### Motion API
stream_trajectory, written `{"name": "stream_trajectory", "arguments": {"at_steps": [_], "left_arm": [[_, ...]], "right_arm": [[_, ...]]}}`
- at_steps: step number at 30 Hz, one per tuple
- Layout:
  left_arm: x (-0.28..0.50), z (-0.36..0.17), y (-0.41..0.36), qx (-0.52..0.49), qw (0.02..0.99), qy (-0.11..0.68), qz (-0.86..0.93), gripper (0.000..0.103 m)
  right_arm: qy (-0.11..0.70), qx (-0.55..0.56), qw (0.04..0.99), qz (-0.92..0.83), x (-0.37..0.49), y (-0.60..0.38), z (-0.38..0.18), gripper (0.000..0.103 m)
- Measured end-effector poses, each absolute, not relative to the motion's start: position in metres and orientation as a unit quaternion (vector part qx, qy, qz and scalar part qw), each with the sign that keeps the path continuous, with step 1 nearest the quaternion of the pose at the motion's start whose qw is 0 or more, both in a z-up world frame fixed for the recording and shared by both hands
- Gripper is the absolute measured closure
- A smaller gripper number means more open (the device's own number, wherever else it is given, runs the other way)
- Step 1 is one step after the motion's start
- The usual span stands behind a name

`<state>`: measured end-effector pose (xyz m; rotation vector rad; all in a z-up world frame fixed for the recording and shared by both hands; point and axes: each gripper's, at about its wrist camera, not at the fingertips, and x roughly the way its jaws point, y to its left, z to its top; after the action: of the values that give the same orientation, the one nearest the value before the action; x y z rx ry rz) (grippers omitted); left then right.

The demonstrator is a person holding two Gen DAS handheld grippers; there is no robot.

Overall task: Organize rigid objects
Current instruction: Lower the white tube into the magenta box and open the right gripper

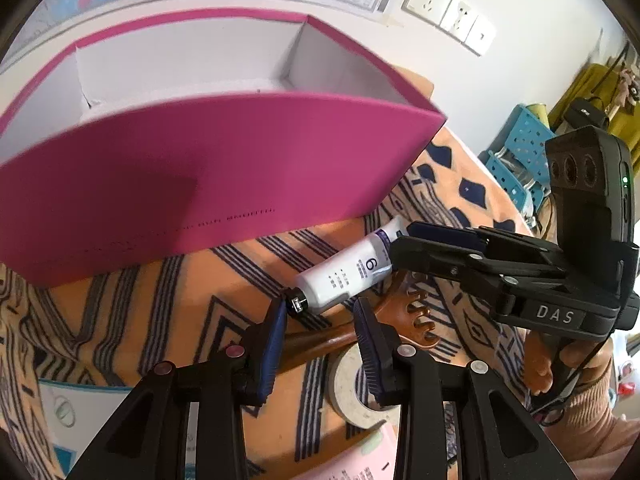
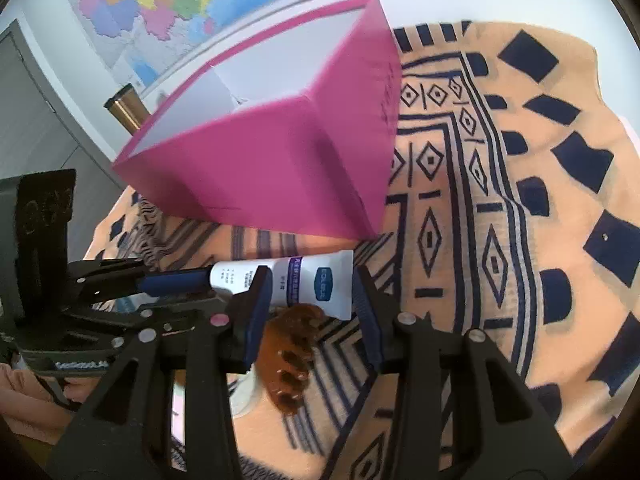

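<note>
A white cream tube (image 1: 348, 274) with a black cap lies on the patterned orange cloth in front of an open pink box (image 1: 224, 168). It also shows in the right wrist view (image 2: 304, 282), below the pink box (image 2: 280, 168). A brown wooden comb-like massager (image 1: 404, 316) lies beside the tube; it also shows in the right wrist view (image 2: 294, 360). My left gripper (image 1: 322, 314) is open, its jaws on either side of the tube's cap end. My right gripper (image 2: 308, 292) is open, its jaws astride the tube's flat end. Neither grips it.
A roll of tape (image 1: 352, 388) lies under my left fingers. A pink booklet (image 1: 360, 460) and a white-blue packet (image 1: 64, 412) lie at the near edge. Wall sockets (image 1: 452, 12) and a blue perforated basket (image 1: 520, 152) are behind. A brass cylinder (image 2: 126, 110) stands behind the box.
</note>
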<state>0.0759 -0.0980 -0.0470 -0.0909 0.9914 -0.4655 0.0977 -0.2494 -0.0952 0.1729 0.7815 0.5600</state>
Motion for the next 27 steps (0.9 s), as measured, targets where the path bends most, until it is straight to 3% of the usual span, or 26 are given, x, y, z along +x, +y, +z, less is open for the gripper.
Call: {"name": "stream_trajectory", "arguments": {"at_steps": [18, 27], "left_arm": [[0.063, 0.053, -0.083, -0.017, 0.912, 0.353, -0.209, 0.069], [0.102, 0.060, -0.080, -0.013, 0.913, 0.359, -0.193, 0.068]], "right_arm": [[0.258, 0.048, 0.923, 0.280, 0.069, -0.238, -0.001, 0.059], [0.262, 0.041, 0.925, 0.270, 0.109, -0.230, 0.009, 0.059]]}}
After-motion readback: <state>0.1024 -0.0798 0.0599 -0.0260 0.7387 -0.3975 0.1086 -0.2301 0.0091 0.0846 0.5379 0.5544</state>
